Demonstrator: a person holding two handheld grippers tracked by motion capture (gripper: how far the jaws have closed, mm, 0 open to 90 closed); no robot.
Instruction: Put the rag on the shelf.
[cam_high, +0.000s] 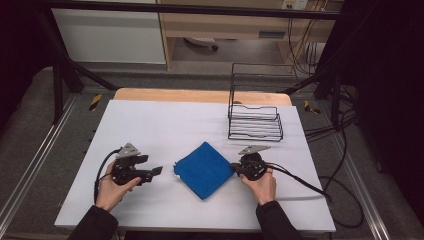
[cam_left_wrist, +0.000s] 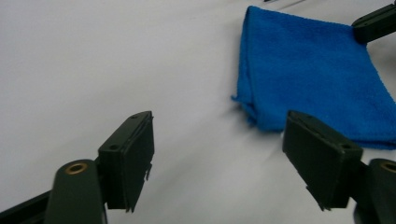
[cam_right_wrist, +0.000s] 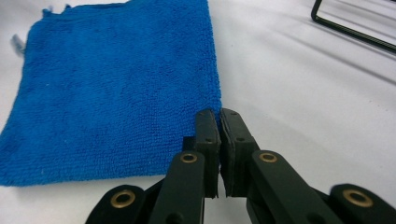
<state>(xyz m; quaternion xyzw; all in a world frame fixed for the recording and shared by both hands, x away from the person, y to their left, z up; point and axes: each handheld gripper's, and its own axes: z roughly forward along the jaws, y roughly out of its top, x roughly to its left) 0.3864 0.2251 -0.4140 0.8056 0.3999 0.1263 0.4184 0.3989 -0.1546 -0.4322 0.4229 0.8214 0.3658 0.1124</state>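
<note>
We see a folded blue terry cloth lying flat on the white desk, near its front middle, one corner pointing toward the person. The left hand-held gripper sits just left of the cloth, clear of it; in the left gripper view its jaws stand apart with nothing but bare desk between them, the cloth's frayed corner ahead and to the right. The right hand-held gripper sits at the cloth's right corner with its jaws pressed together; we cannot tell whether they pinch the cloth's edge. A black wire rack stands well behind the cloth, toward the desk's far right.
</note>
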